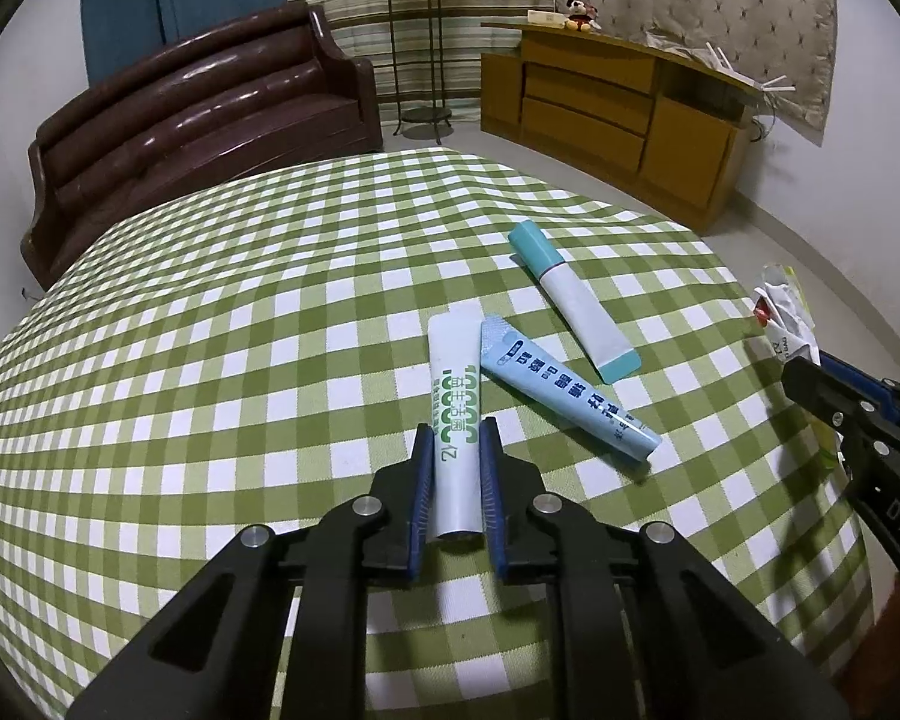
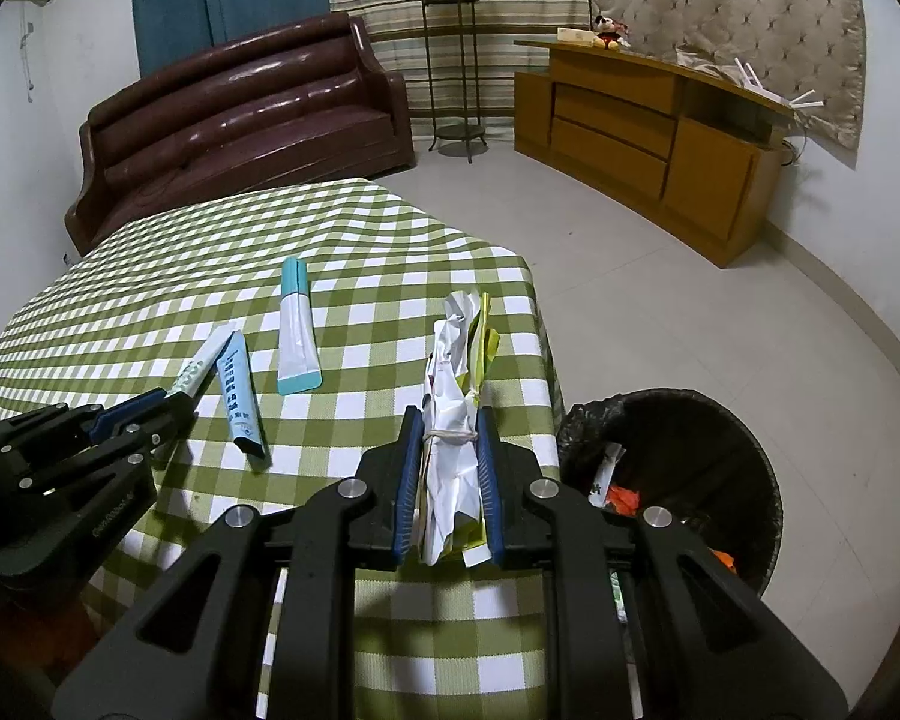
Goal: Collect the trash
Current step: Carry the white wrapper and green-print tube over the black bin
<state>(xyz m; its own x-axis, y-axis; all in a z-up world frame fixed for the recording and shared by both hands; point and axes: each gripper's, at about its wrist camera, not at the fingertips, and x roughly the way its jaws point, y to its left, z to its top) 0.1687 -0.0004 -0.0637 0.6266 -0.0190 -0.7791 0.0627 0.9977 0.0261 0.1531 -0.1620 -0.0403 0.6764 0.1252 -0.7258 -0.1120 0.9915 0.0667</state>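
Progress: partway by my reading; some rubbish already lies in the black-lined bin [image 2: 744, 462] on the floor to the right of the worktop [image 1: 210, 360], and three tubes are still on the checked cloth.
Left gripper [image 1: 457, 480]: jaws clenched on the white tube [image 1: 453, 414], whose far end rests on the cloth.
Right gripper [image 2: 447, 474]: jaws grasping a crumpled paper bundle [image 2: 453, 396] bound with a rubber band, near the worktop's right edge, just left of the bin.
Left to do: blue tube [image 1: 564, 390] and teal-capped tube [image 1: 570, 294], both loose at mid-worktop.
Writing: green "2000"-like figures on the white tube; dark Chinese characters on the blue one, not legible.
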